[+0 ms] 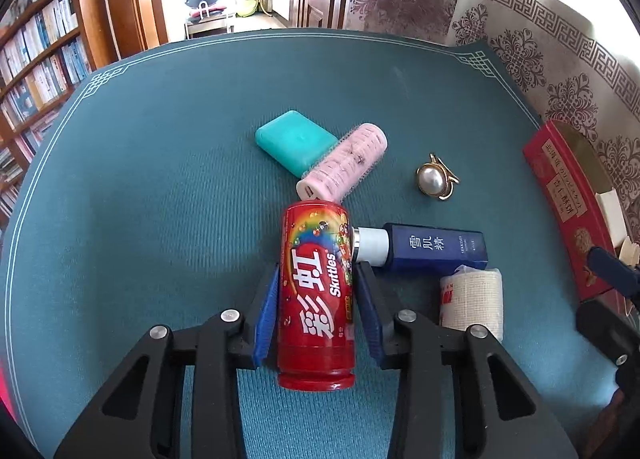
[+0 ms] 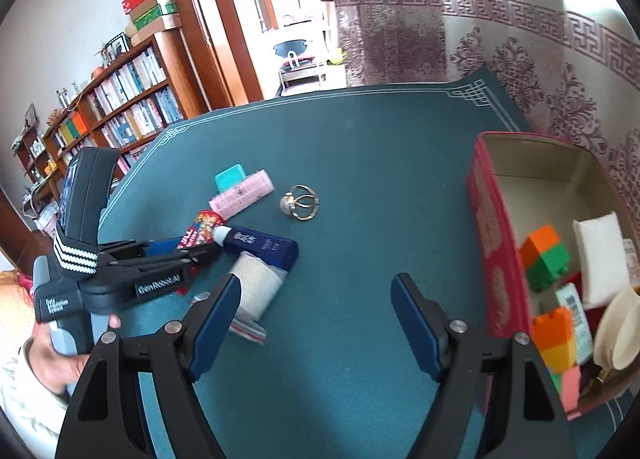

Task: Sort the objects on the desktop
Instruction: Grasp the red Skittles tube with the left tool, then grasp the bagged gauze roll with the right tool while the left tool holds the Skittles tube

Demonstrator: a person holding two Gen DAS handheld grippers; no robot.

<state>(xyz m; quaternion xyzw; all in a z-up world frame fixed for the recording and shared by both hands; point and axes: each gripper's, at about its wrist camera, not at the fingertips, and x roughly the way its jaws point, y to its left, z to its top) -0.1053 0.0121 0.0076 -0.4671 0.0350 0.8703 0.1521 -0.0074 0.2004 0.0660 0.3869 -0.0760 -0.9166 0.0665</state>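
My left gripper (image 1: 316, 279) is shut on a red Skittles can (image 1: 316, 299) lying on the green mat (image 1: 140, 199). The can also shows in the right wrist view (image 2: 200, 229). A blue lotion bottle (image 1: 432, 247) with a white cap touches the can's right side. A beige bandage roll (image 1: 472, 303) lies below the bottle. A pink hair roller (image 1: 344, 163), a teal case (image 1: 294, 141) and a pearl brooch (image 1: 432, 179) lie beyond. My right gripper (image 2: 316, 291) is open and empty over bare mat, between the bandage roll (image 2: 256, 287) and the red box (image 2: 492, 243).
The open red box at the right holds orange and green blocks (image 2: 544, 255), a white pad (image 2: 600, 255) and other small items. A bookshelf (image 2: 120, 107) stands beyond the table's left edge. A patterned curtain (image 2: 540, 71) hangs behind the table.
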